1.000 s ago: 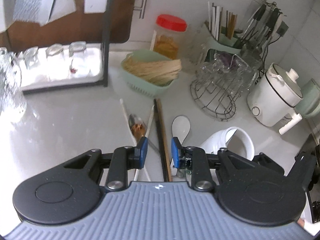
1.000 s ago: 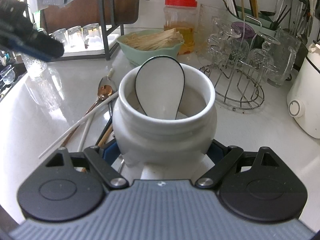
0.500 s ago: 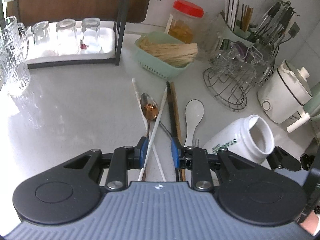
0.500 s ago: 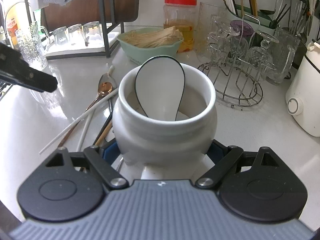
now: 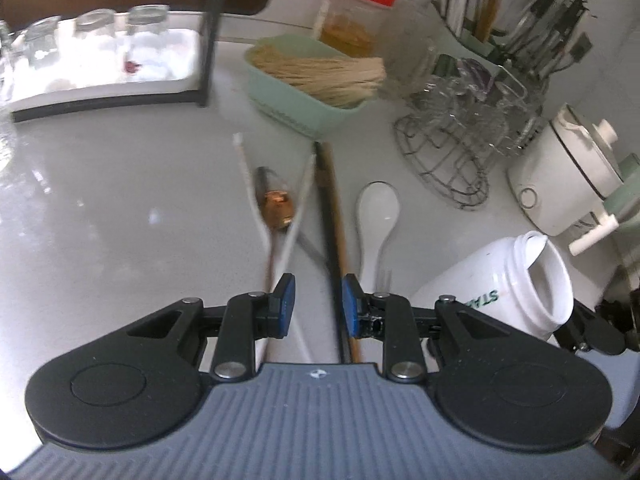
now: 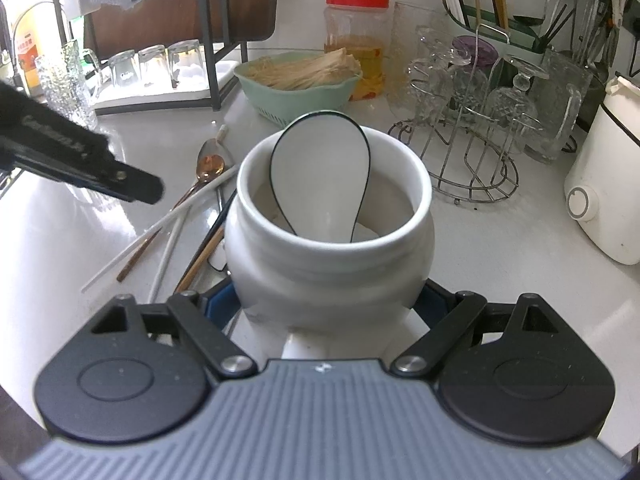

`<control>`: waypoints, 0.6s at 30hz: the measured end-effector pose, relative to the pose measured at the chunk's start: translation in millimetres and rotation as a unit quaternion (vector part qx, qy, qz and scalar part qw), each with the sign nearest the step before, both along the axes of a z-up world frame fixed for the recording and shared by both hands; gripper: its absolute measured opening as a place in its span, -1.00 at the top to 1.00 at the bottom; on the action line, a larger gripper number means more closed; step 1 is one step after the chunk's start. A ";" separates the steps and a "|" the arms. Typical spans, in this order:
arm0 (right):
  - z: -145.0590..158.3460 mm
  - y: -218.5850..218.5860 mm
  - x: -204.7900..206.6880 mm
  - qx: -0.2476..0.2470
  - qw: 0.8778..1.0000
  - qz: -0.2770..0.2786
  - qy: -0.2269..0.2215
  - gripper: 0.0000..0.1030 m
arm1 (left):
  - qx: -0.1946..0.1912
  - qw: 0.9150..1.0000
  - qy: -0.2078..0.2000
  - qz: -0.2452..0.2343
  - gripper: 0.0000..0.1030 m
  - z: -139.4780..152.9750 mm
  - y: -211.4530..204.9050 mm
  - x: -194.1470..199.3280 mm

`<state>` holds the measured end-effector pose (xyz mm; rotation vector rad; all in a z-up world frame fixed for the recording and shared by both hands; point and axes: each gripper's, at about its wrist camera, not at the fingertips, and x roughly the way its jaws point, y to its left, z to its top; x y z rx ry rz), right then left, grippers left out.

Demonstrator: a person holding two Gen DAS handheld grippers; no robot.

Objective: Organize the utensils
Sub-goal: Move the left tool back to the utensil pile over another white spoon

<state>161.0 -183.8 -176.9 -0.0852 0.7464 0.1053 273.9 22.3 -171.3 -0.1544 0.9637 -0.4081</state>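
Between parted left gripper (image 5: 315,304) pads: dark chopsticks (image 5: 329,216); right gripper (image 6: 328,300) clamps jar (image 6: 332,256).

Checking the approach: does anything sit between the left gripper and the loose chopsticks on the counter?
Nothing visible does. The left gripper has its jaws apart over the dark chopsticks, with only bare counter around them.

White ceramic jar (image 6: 328,264): tilted, mouth open, 1 white black-rimmed spoon (image 6: 320,168) standing inside, bowl up. On the grey countertop beside it, loose utensils lie in a cluster: 2 white chopsticks (image 5: 298,208) crossing in a V over a copper-bowled metal spoon (image 5: 276,206); 2 dark wooden chopsticks (image 5: 330,216) parallel, touching; 1 white ceramic spoon (image 5: 376,212), bowl up.
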 end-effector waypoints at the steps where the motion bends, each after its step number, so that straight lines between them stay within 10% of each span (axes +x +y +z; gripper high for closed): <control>1: 0.0 -0.1 -0.1 0.000 1.000 0.000 0.000 -0.77 | 0.000 1.000 -0.001 -0.006 0.42 -1.0 -4.1 2.1; 18: 0.5 0.6 1.2 0.001 1.000 -0.001 0.003 -0.77 | 0.026 0.995 -0.022 -0.095 0.12 -18.6 -78.1 65.6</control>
